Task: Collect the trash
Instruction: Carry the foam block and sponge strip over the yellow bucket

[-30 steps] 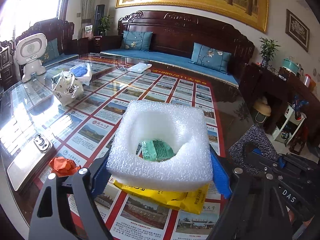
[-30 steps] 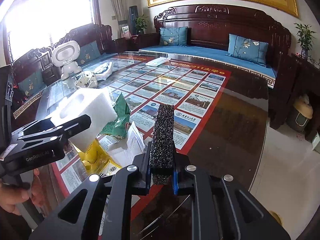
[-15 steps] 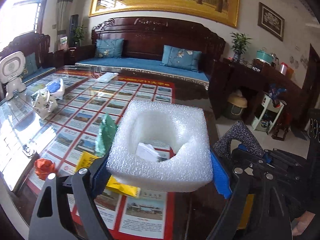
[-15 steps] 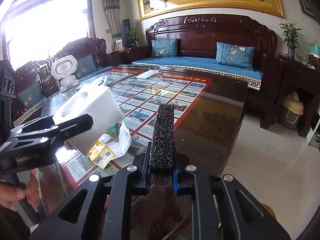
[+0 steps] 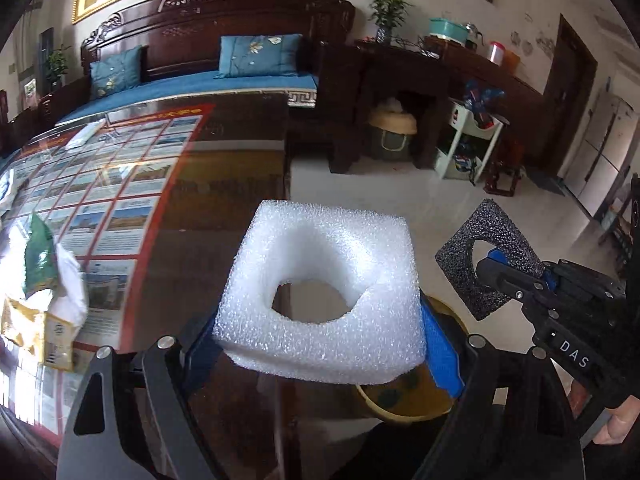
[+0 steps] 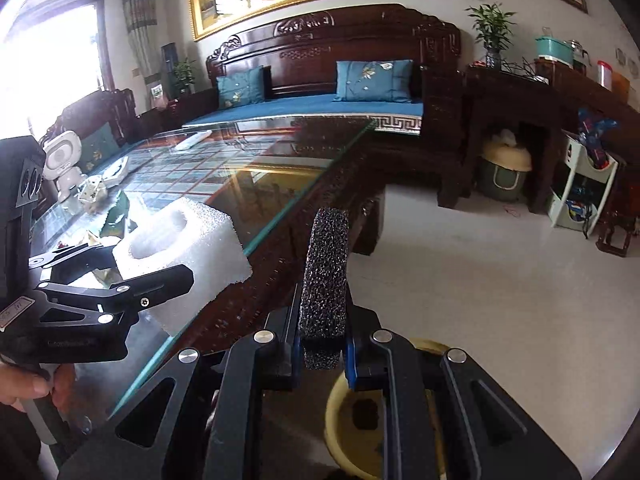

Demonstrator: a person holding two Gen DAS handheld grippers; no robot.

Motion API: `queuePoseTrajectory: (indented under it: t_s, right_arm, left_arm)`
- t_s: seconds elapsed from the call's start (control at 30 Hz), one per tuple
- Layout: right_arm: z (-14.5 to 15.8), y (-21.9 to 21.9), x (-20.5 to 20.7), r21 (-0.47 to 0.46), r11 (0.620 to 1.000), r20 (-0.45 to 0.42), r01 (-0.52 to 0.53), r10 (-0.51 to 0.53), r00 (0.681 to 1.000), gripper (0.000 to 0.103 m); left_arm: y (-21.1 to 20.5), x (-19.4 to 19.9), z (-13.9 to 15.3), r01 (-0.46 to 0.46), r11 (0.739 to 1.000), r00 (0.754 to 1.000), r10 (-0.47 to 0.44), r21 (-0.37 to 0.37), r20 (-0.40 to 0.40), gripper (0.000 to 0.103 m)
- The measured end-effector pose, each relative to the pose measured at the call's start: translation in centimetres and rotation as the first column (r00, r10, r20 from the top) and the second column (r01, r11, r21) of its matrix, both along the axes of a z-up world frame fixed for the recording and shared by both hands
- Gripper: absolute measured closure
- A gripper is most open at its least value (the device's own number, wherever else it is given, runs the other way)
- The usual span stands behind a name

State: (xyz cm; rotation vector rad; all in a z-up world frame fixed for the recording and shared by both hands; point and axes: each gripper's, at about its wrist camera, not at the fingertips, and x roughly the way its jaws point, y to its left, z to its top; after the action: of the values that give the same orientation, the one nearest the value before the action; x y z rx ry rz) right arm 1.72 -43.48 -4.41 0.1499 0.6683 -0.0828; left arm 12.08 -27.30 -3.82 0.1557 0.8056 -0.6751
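My left gripper (image 5: 320, 344) is shut on a white foam block (image 5: 332, 248) with a round hole through it, gripped by its sides between the blue pads. The block hangs over the table's right edge, above a yellow bin (image 5: 400, 412) on the floor. My right gripper (image 6: 322, 344) is shut on a thin black foam piece (image 6: 326, 272) standing on edge, also over the yellow bin (image 6: 340, 420). The left wrist view shows the black foam piece (image 5: 508, 232) to the right of the white block. In the right wrist view the white foam block (image 6: 208, 248) is at the left.
A green wrapper (image 5: 38, 256), a white wrapper (image 5: 72, 284) and a yellow packet (image 5: 24, 320) lie on the glass-topped table (image 5: 224, 184). A dark wooden sofa (image 6: 320, 92), a sideboard (image 6: 520, 112) and a white shelf unit (image 6: 580, 184) stand beyond the tiled floor.
Both grippers have swung right with their foam pieces, from above the table's posters to its right edge over the yellow bin. The wrappers now lie far left in the left wrist view.
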Motion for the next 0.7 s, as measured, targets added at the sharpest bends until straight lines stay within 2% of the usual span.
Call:
queuePoseTrajectory:
  t_s: [0.2, 0.27, 0.4, 0.6, 0.7]
  right_arm:
    - [-2.4, -4.4, -2.4, 0.025, 0.997, -0.053, 0.076, -0.074, 0.996, 0.087]
    - [-4.2, -6.5, -3.6, 0.035, 0.993, -0.091, 0.112, -0.109, 0.990, 0.087]
    - [-5.8, -8.0, -3.9, 0.046, 0.990, -0.130, 0.131, -0.124, 0.984, 0.087]
    - [-8.6, -10.1, -3.5, 0.064, 0.988, -0.197, 0.142, -0.127, 0.972, 0.087]
    - [-9.9, -11.0, -3.4, 0.085, 0.987, -0.229, 0.139, -0.117, 0.966, 0.087]
  left_arm:
    - [-7.6, -0.3, -4.3, 0.161, 0.983, 0.983, -0.152, 0.085, -0.100, 0.018]
    - [-9.6, -0.3, -5.4, 0.188, 0.976, 0.978, -0.174, 0.110, -0.118, 0.018]
    - [-13.3, -0.2, -7.5, 0.237, 0.957, 0.966, -0.213, 0.166, -0.147, 0.018]
    - [-17.0, 0.4, -10.5, 0.296, 0.923, 0.949, -0.254, 0.245, -0.188, 0.018]
    - [-17.2, 0.8, -11.4, 0.325, 0.907, 0.937, -0.271, 0.267, -0.218, 0.018]
